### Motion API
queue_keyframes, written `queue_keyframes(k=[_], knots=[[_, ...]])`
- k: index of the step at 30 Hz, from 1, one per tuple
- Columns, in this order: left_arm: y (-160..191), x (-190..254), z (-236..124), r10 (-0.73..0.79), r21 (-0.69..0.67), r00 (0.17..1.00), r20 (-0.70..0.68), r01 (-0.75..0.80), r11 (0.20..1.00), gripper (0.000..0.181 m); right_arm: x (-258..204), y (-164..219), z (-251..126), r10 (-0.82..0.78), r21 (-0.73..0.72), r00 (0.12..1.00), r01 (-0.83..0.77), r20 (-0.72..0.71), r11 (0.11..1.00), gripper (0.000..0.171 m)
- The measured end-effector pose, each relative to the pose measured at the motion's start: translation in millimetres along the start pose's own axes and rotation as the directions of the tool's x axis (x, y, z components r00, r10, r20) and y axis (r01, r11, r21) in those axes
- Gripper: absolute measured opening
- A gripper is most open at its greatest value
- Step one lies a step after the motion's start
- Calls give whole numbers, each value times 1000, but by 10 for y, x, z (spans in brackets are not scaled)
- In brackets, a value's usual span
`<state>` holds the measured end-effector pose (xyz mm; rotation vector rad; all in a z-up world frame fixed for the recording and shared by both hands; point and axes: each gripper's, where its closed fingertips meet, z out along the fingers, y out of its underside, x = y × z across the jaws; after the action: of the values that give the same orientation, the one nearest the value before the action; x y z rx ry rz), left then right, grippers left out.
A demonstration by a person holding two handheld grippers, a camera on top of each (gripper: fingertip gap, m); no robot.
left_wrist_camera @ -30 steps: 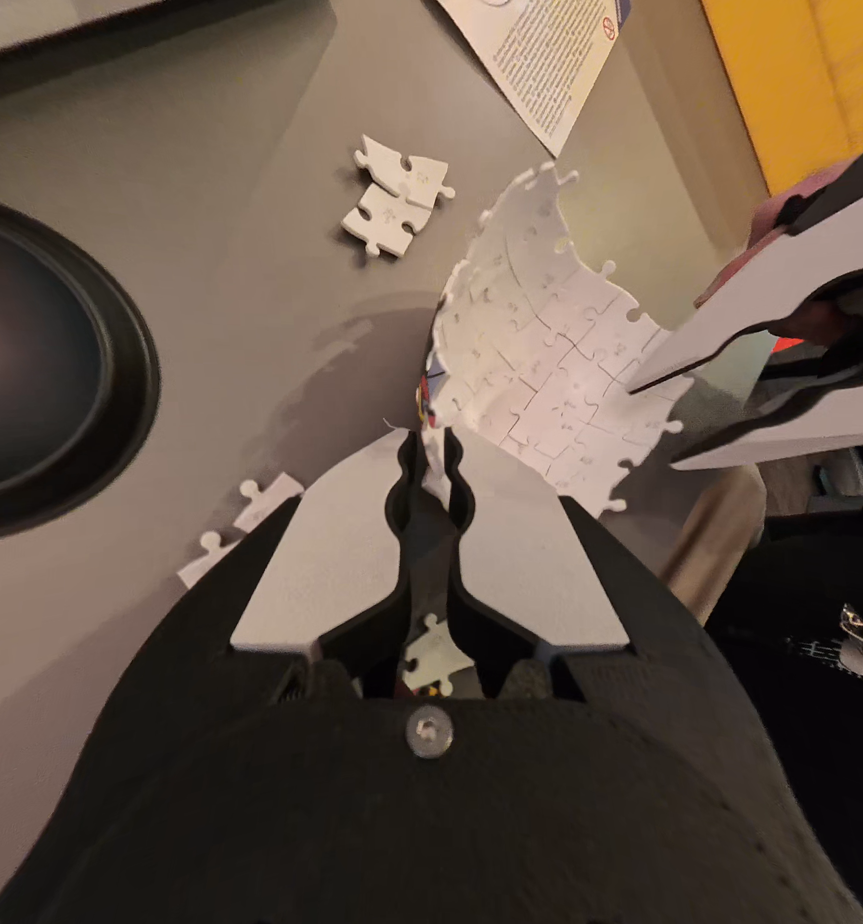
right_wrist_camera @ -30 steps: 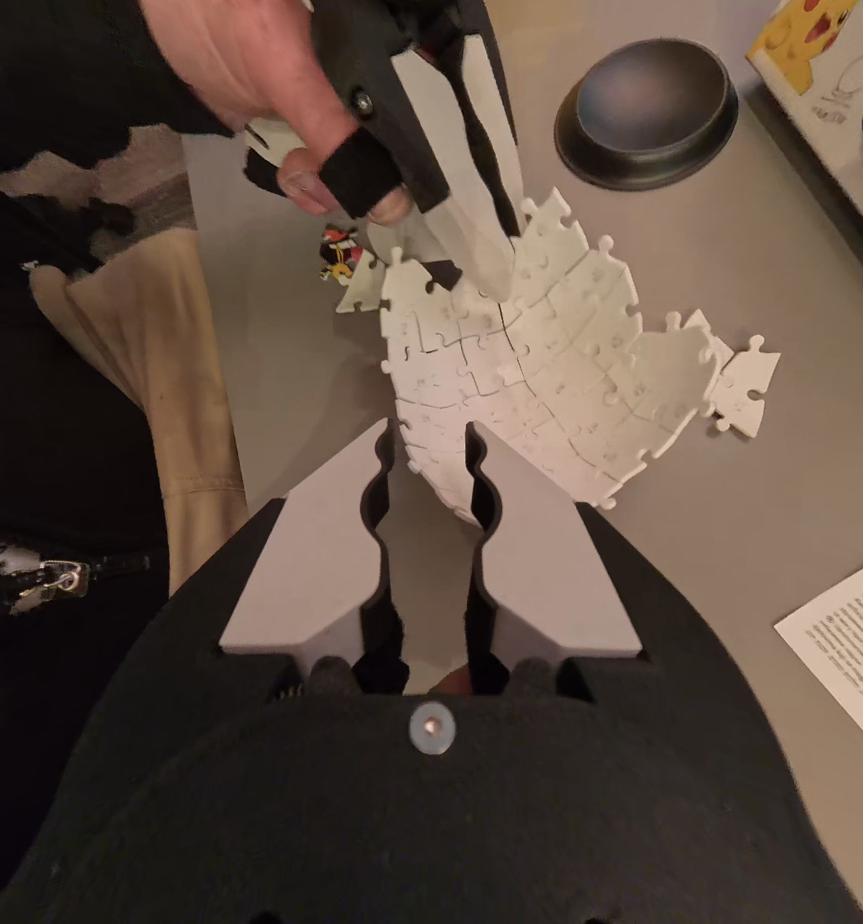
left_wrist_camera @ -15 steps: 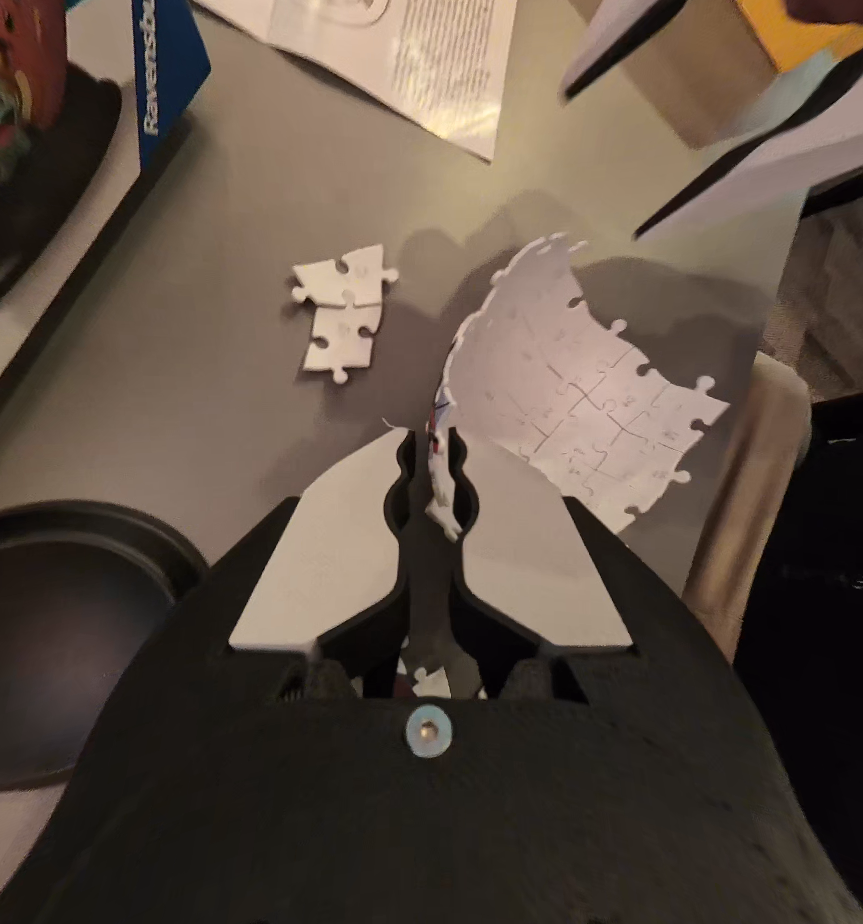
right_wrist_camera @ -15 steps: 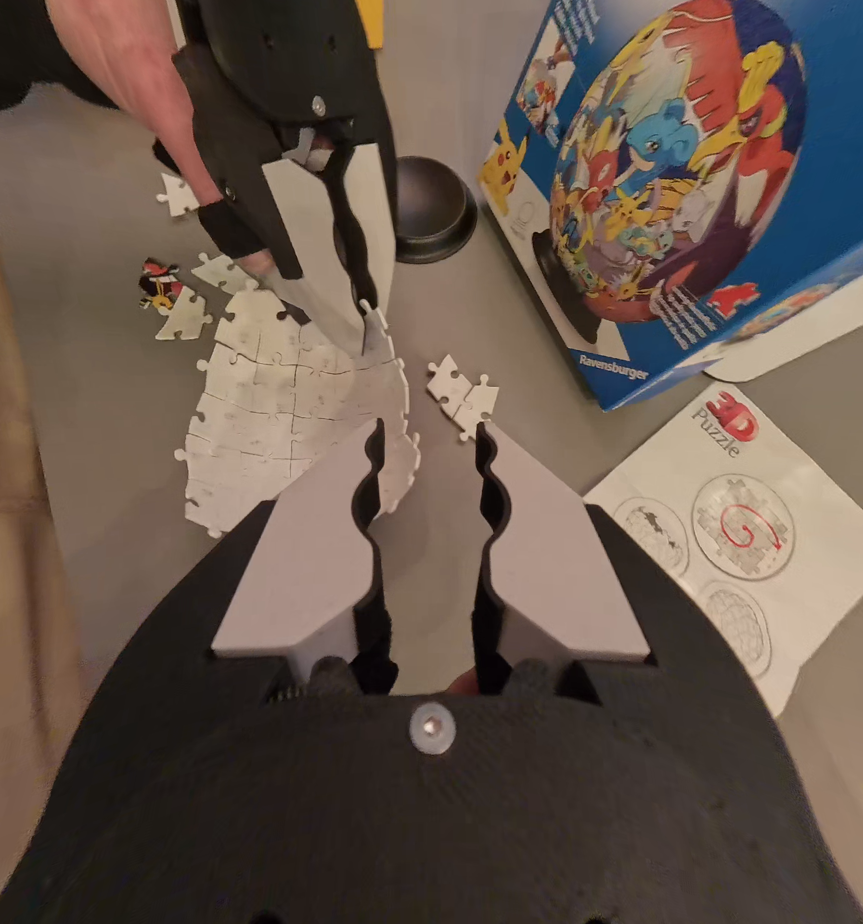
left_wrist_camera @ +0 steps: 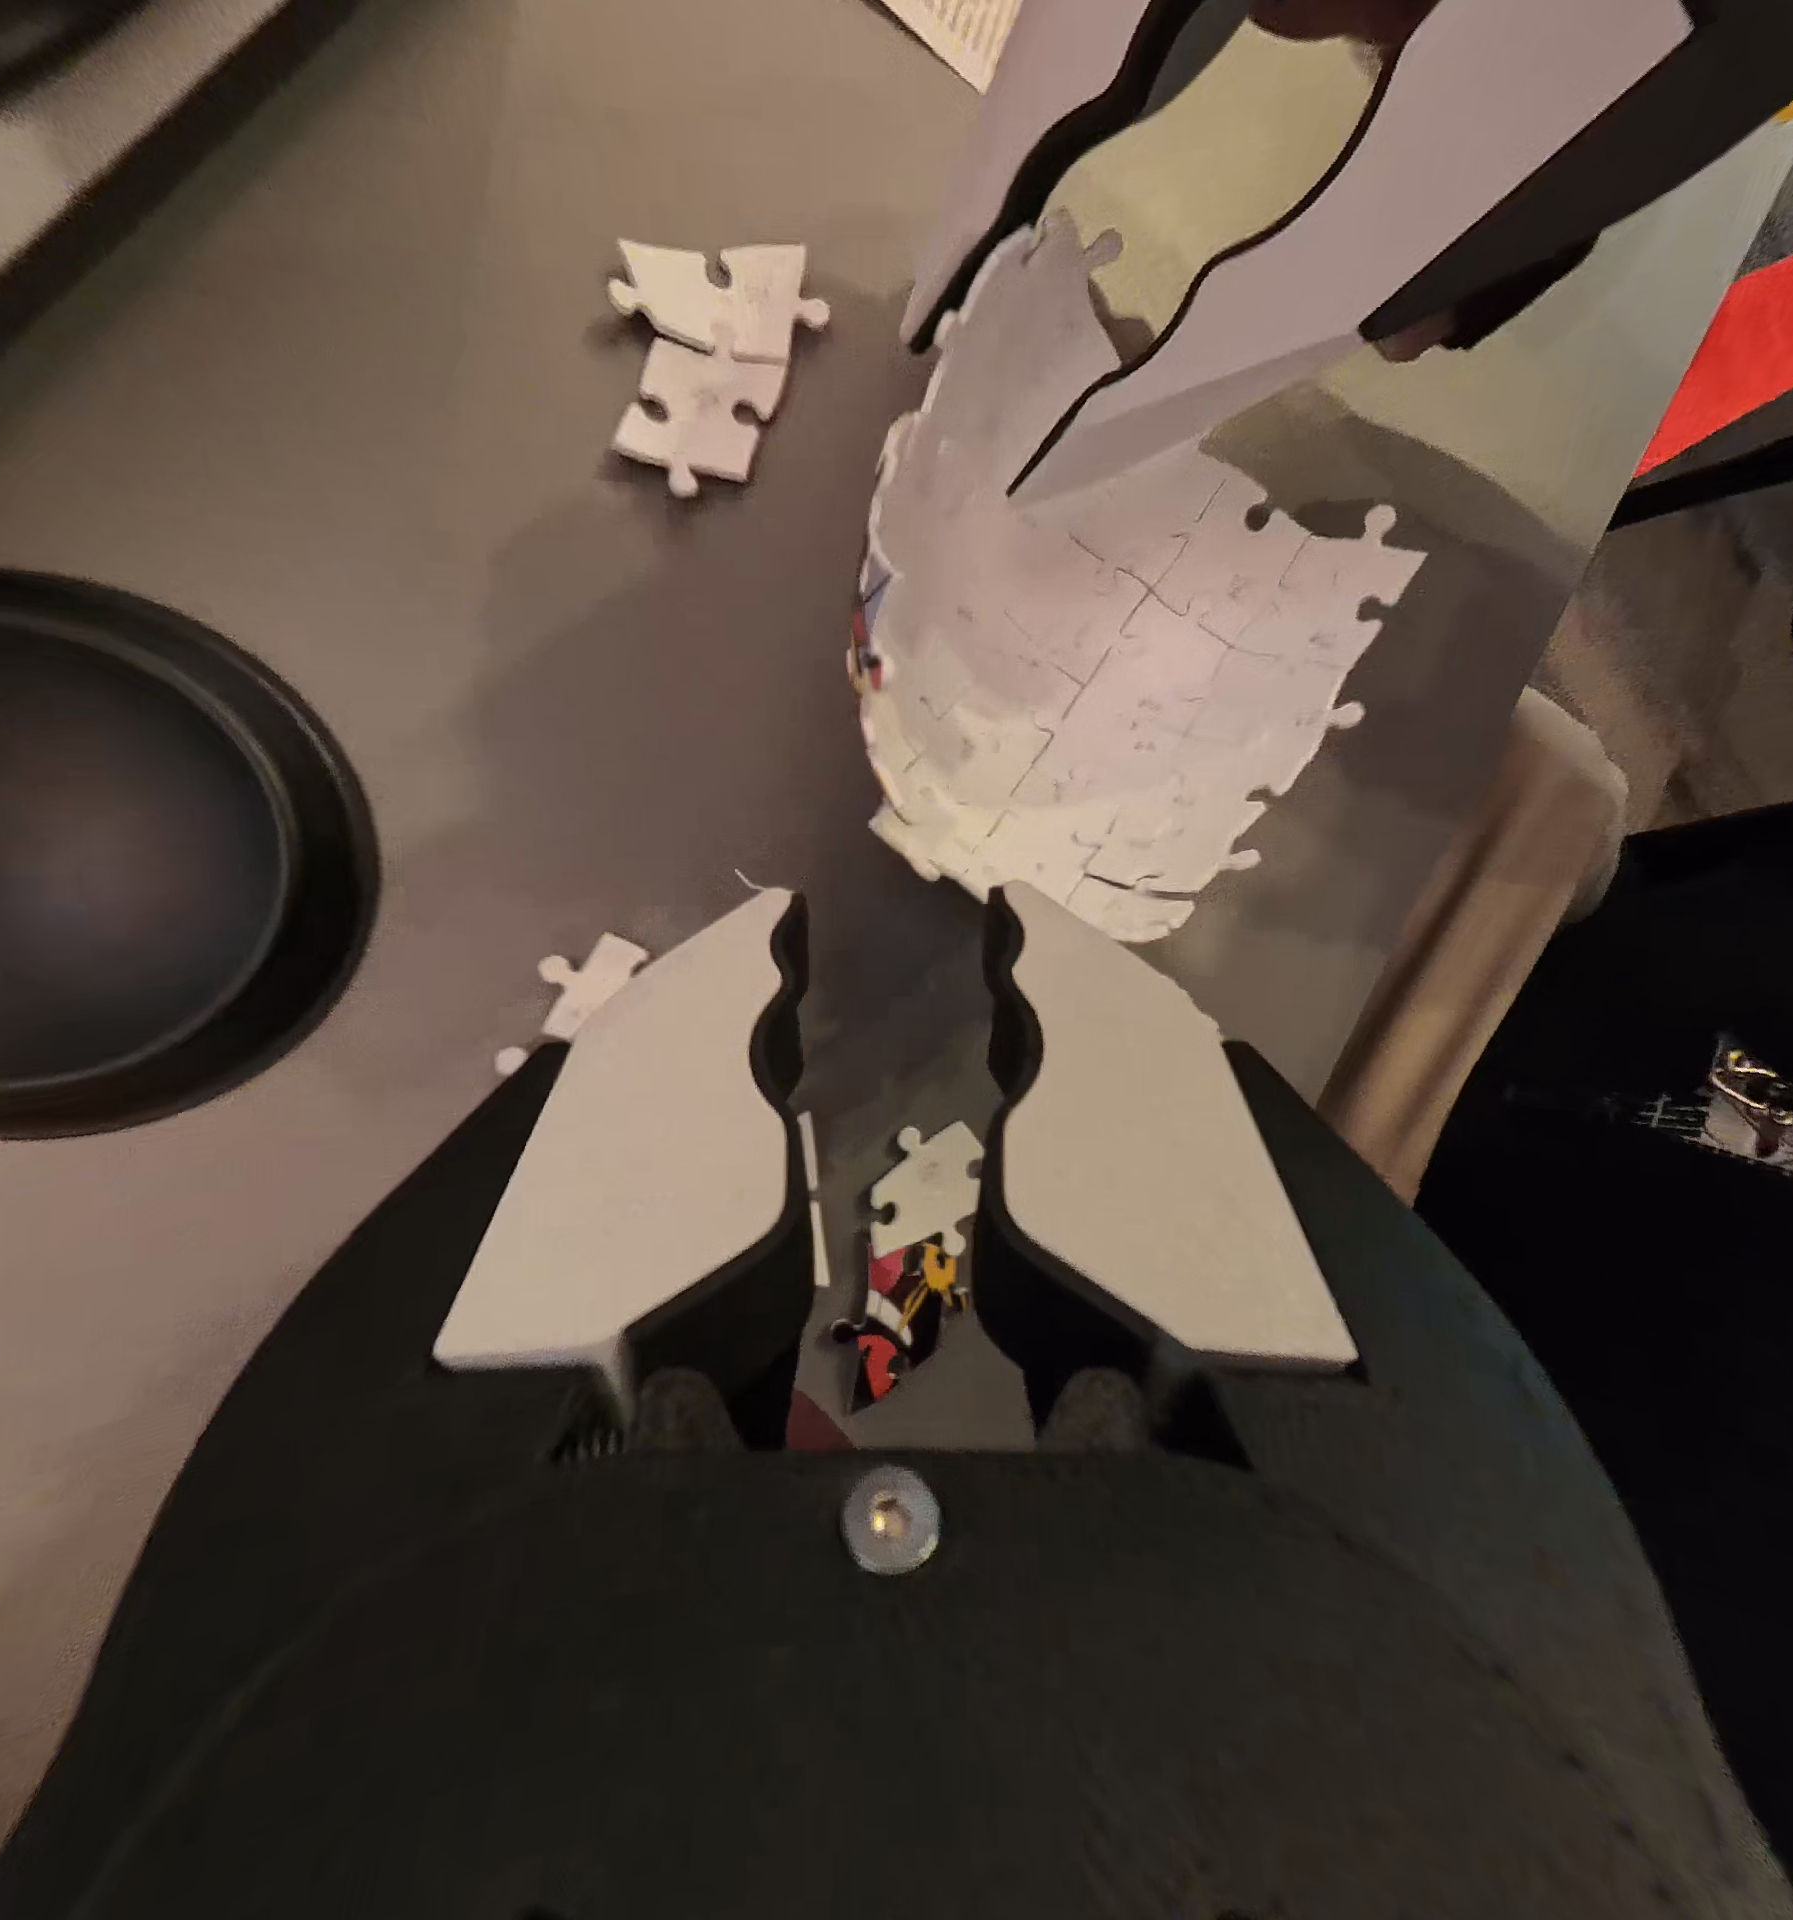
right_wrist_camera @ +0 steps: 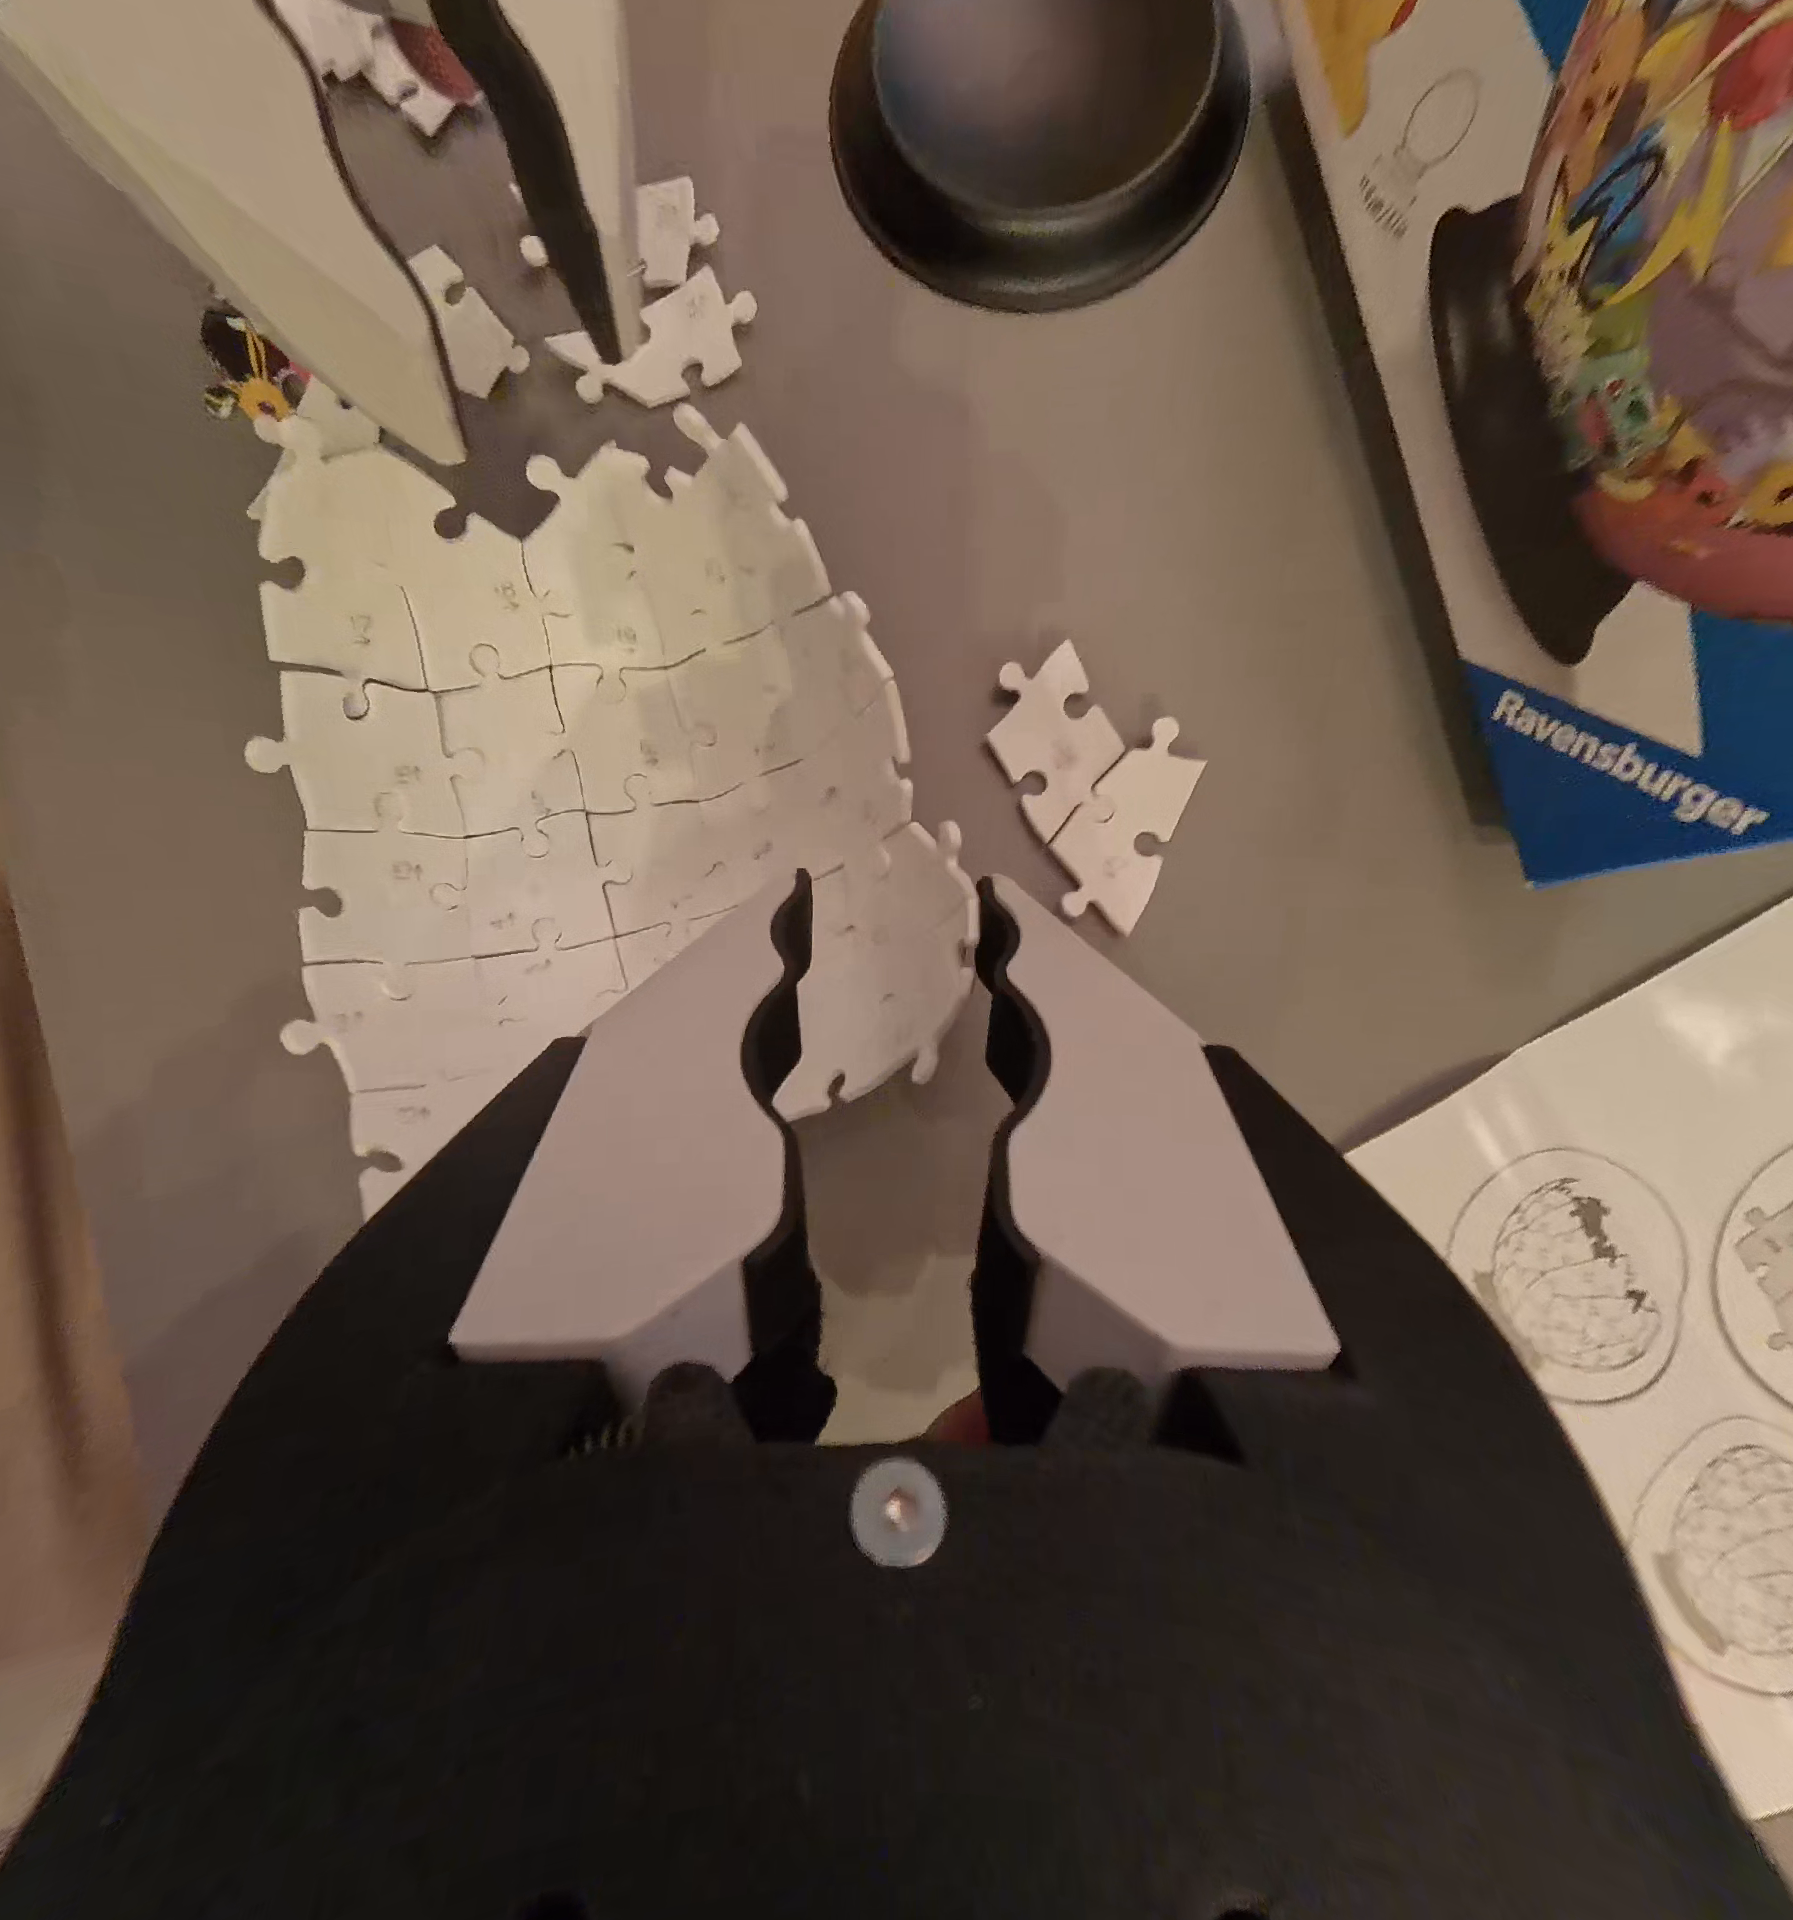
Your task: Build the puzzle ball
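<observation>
Now both hand-held grippers — left [left_wrist_camera: 892, 914], right [right_wrist_camera: 890, 894] — agape over puzzle shell [right_wrist_camera: 580, 748].

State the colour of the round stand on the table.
The round stand is black, with a dark glossy hollow. The right wrist view shows it best.

The black round stand [left_wrist_camera: 92, 852] was cut off by the left edge of the left wrist view and looked blurred, and the puzzle box [right_wrist_camera: 1619, 416] ran off the right edge of the right wrist view. The right gripper [right_wrist_camera: 887, 904] hid the near part of the curved puzzle shell [right_wrist_camera: 580, 748], whose printed side faced away. The instruction sheet [right_wrist_camera: 1650, 1403] was cropped at the right, its drawings too small to make out.
</observation>
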<state>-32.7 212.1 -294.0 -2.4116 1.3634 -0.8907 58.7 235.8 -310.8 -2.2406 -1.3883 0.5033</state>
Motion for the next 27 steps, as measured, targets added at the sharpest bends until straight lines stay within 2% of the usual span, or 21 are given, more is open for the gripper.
queue_keyframes(k=[5,13,18,20,23,27], knots=[[-21,11,72,-65,49,997,-50,68,997,31,-119,120,-19,62,-37,998,-62,-1,997,29],[27,-42,188,-72,-12,994,-78,72,997,29,-333,251,-83,115,-67,993,-115,-3,991,29],[12,-24,277,-24,-46,997,-76,21,999,19,-519,328,-154,137,-72,990,-135,35,988,37],[-16,-36,305,5,-49,998,-68,-9,999,15,-463,325,-242,133,-56,991,-132,7,990,43],[-80,-56,339,31,-44,997,-74,-35,998,13,-310,214,-342,116,-1,993,-116,-34,993,41],[-154,-50,374,54,-48,994,-91,-59,997,16,-141,29,-226,114,45,993,-113,-35,993,34]])
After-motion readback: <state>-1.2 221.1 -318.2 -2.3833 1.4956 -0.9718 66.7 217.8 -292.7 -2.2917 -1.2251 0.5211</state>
